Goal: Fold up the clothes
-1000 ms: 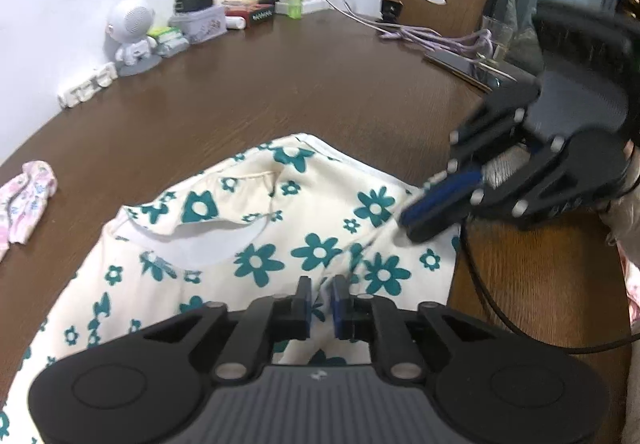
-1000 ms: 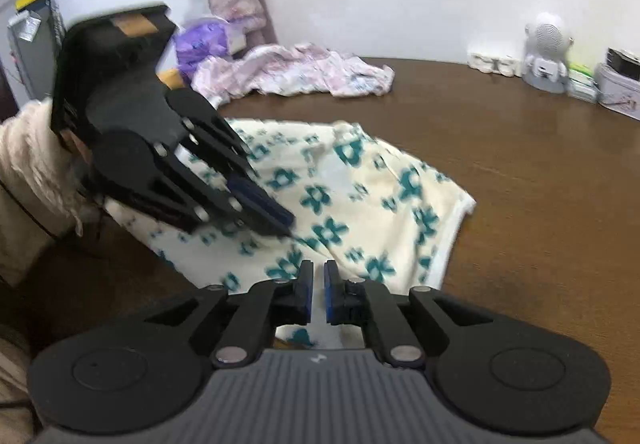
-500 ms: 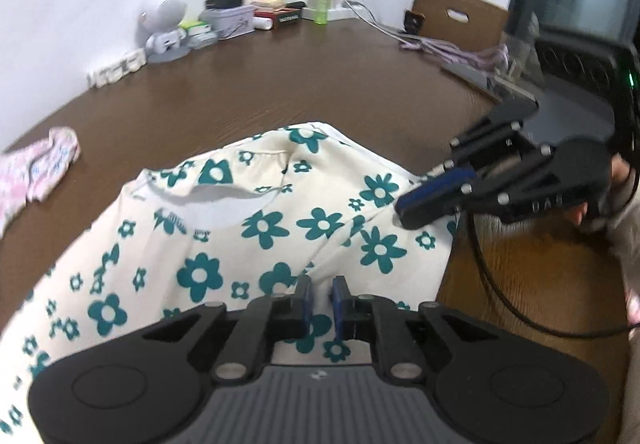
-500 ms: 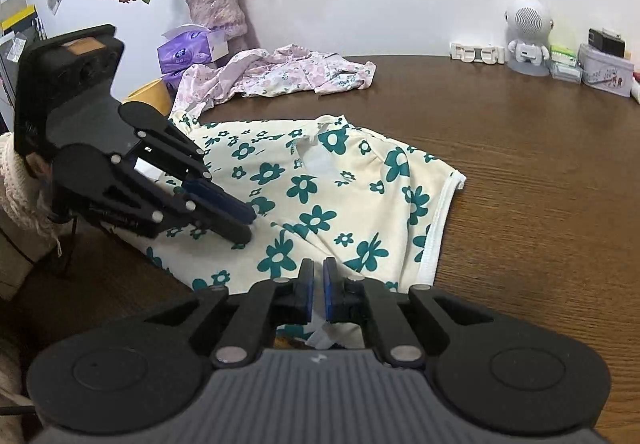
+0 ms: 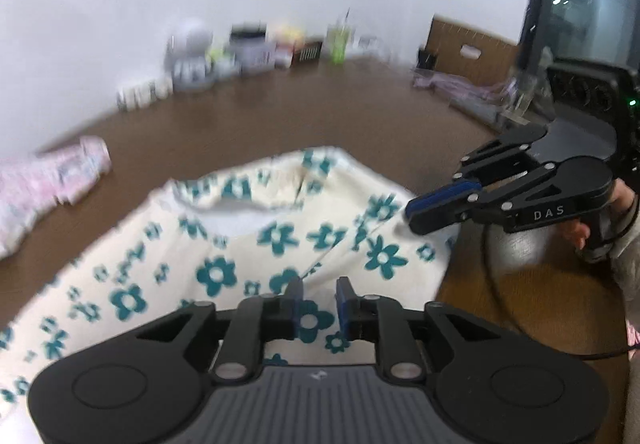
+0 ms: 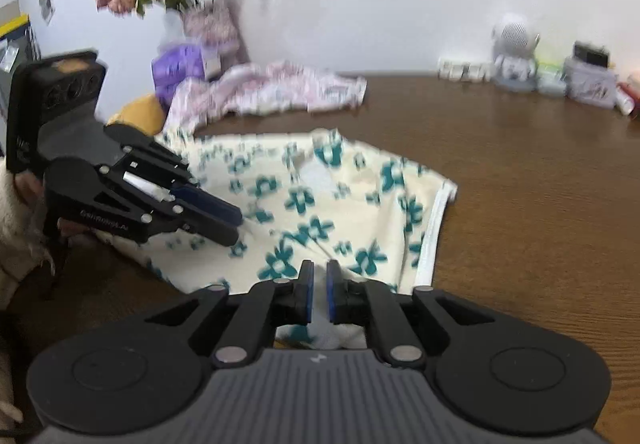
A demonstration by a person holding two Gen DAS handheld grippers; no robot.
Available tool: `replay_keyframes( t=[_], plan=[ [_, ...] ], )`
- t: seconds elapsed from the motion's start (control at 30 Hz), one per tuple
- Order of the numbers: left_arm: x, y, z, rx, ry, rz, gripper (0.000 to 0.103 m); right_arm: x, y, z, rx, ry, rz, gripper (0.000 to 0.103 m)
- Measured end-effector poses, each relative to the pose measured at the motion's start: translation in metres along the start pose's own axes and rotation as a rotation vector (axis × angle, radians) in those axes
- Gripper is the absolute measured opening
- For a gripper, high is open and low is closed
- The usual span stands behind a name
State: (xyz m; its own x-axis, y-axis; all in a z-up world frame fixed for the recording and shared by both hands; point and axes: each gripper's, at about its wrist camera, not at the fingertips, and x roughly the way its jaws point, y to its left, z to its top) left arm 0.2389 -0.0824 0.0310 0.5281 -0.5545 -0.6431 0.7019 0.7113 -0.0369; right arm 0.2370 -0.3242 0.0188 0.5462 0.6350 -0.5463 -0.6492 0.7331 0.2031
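Note:
A cream garment with teal flowers [image 5: 248,244] lies folded on the brown table [image 5: 280,116]. My left gripper [image 5: 319,304] hovers over its near edge. Its jaws are opening, with cloth showing in the gap and no pad pressing on it. In the right wrist view the same garment [image 6: 320,196] spreads ahead, white hem at its right. My right gripper [image 6: 319,290] sits at the near edge; its jaws are opening too, with a bit of white cloth loose between them. Each view shows the other tool: the right gripper [image 5: 436,206] and the left gripper [image 6: 218,218], both over the cloth.
A pink floral garment [image 6: 272,92] lies bunched at the back left, also the pink floral garment [image 5: 52,180]. A flower vase [image 6: 208,24], purple tissue pack [image 6: 180,64], a white figurine [image 6: 514,52] and small boxes line the wall. A cable [image 5: 492,284] hangs off the table's near edge.
Both pairs of jaws, shut on cloth before, have parted. The left gripper has drawn away to the left in the right wrist view. The garment lies flatter on the table.

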Motion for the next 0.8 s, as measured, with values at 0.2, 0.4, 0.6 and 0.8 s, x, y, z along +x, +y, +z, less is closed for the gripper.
replay_keyframes(
  t=[0.2,0.4,0.6,0.8],
  plan=[
    [-0.029,-0.005,-0.031,-0.090,0.012,0.082,0.026,-0.001,0.040,-0.008,-0.075,-0.058,-0.070,0.026],
    [-0.042,0.008,-0.063,-0.200,-0.022,0.219,0.025,0.024,0.053,-0.016,-0.111,-0.014,-0.204,0.026],
    [-0.049,0.024,-0.082,-0.262,-0.063,0.217,0.026,0.030,0.053,-0.020,-0.115,0.004,-0.239,0.026],
    [-0.068,0.022,-0.088,-0.254,-0.090,0.262,0.034,0.032,0.083,-0.005,-0.107,-0.061,-0.141,0.035]
  ],
)
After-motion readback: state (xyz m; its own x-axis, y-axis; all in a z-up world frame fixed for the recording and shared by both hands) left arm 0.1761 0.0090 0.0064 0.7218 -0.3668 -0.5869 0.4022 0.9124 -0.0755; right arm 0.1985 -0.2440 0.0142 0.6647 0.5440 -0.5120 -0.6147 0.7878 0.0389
